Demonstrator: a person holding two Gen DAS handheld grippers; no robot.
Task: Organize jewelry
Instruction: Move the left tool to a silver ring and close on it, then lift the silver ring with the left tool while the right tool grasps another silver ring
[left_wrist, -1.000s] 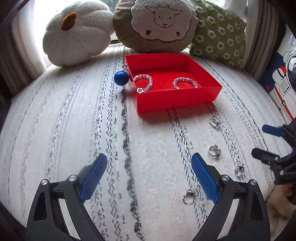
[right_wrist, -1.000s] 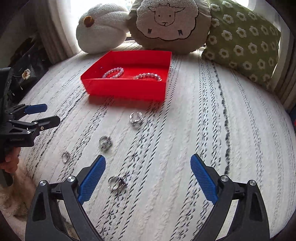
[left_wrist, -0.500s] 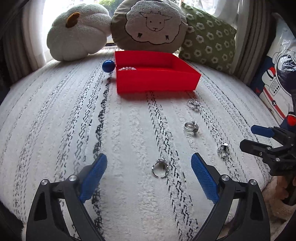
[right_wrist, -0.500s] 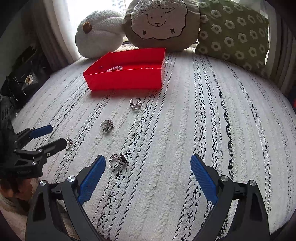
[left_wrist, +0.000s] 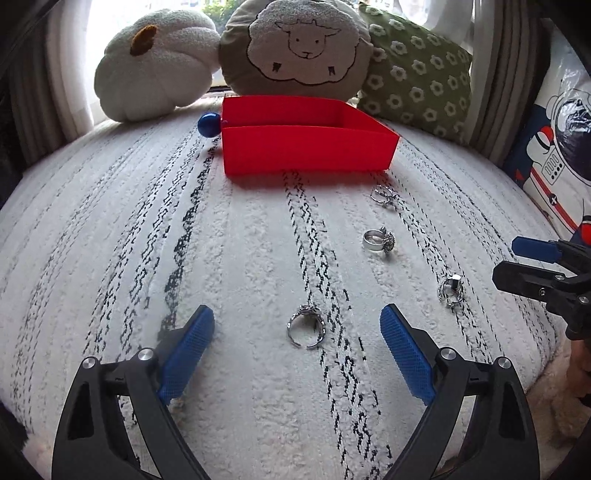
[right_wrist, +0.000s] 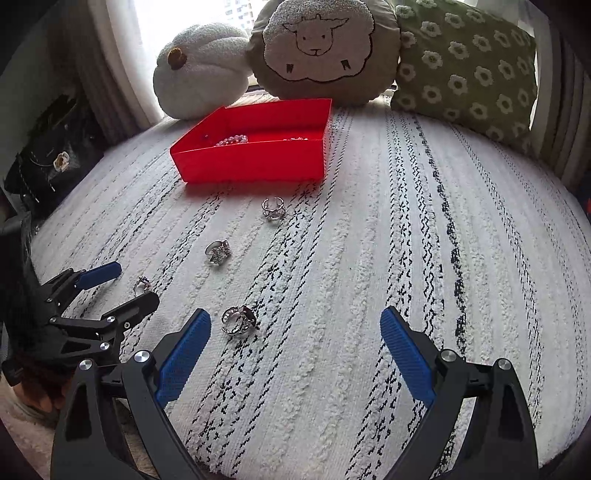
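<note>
Left tongs (left_wrist: 297, 328) (spread wide) flank a ring (left_wrist: 306, 325); red tray (left_wrist: 306, 149) beyond.

no readable text, label or number anywhere (cushions carry only pictures).

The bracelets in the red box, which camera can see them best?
The right wrist view: it looks over the box wall, so bits of the bracelets show. In the left wrist view the near wall hides them completely.

Red tray (left_wrist: 306, 153), silver rings (left_wrist: 377, 240), white black-striped rug (left_wrist: 240, 258), green daisy-print cushion (left_wrist: 413, 77), blue ball (left_wrist: 208, 124)
</note>
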